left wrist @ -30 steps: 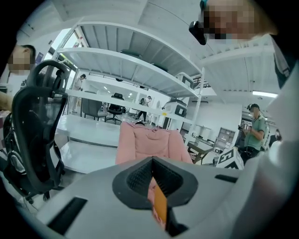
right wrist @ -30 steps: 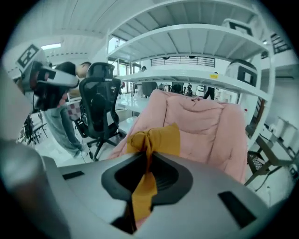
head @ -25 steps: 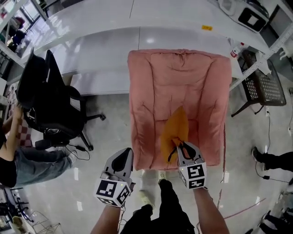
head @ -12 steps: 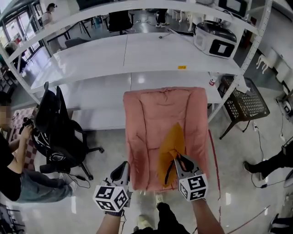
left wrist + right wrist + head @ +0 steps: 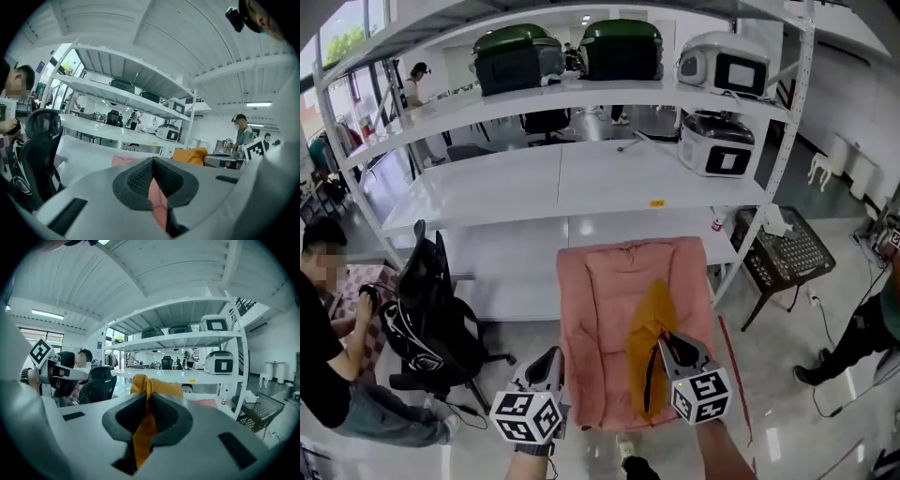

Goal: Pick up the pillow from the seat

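The orange pillow [image 5: 649, 328] hangs bunched over the pink padded seat [image 5: 595, 309], lifted off its cushion. My right gripper [image 5: 666, 340] is shut on the pillow's upper corner. In the right gripper view the orange cloth [image 5: 149, 385] is pinched between the jaws and trails down toward the camera; the jaws have just been closing a little further on it. My left gripper [image 5: 553, 354] is held beside the seat's front left edge, jaws together, holding nothing. In the left gripper view only a pink sliver of the seat [image 5: 123, 161] shows behind the slit.
White shelving [image 5: 581, 178] with cookers and green cases stands behind the seat. A black office chair [image 5: 431, 323] and a seated person [image 5: 328, 375] are at the left. A black mesh stool [image 5: 792, 248] and another person [image 5: 862, 328] are at the right.
Both grippers have risen, and the orange pillow has come up off the seat with the right one. The head view has tilted up, so the shelves now show.
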{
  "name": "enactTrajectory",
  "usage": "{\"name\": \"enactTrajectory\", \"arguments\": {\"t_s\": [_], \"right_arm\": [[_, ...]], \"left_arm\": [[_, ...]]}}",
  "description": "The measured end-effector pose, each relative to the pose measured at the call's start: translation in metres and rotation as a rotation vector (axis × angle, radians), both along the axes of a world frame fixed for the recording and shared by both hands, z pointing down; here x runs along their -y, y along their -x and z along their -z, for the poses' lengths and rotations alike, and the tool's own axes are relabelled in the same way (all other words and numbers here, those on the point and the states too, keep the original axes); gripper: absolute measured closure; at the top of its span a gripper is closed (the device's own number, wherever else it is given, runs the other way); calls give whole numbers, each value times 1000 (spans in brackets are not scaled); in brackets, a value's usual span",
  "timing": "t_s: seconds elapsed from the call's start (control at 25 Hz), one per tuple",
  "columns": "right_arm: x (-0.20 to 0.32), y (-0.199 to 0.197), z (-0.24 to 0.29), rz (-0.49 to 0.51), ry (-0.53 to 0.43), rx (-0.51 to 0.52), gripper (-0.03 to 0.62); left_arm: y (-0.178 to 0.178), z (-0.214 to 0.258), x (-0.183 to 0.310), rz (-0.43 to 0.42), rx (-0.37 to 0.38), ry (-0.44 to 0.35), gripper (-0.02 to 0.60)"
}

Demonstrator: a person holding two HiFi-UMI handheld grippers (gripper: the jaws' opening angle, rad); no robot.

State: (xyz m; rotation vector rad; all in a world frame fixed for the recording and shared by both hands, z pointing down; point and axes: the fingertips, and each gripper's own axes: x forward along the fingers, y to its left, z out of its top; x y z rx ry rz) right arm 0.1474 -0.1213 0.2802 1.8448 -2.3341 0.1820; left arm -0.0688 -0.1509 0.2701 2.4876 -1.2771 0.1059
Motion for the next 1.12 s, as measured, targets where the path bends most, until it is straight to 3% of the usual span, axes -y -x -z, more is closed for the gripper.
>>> {"name": "enactTrajectory", "arguments": {"t_s": [0.4,0.6,1.12], "right_arm": [[-9,12,78,-2,-126,3,567],[-19,19,98,2,-150,7,568],[-27,27,137,2,-203,-11,571]], "left_arm": [[17,72,-11,10,-33,-113,575],[29,90,-19,24,-44,-135,575],[28,118,-29,-32,-37,-155,575]]}}
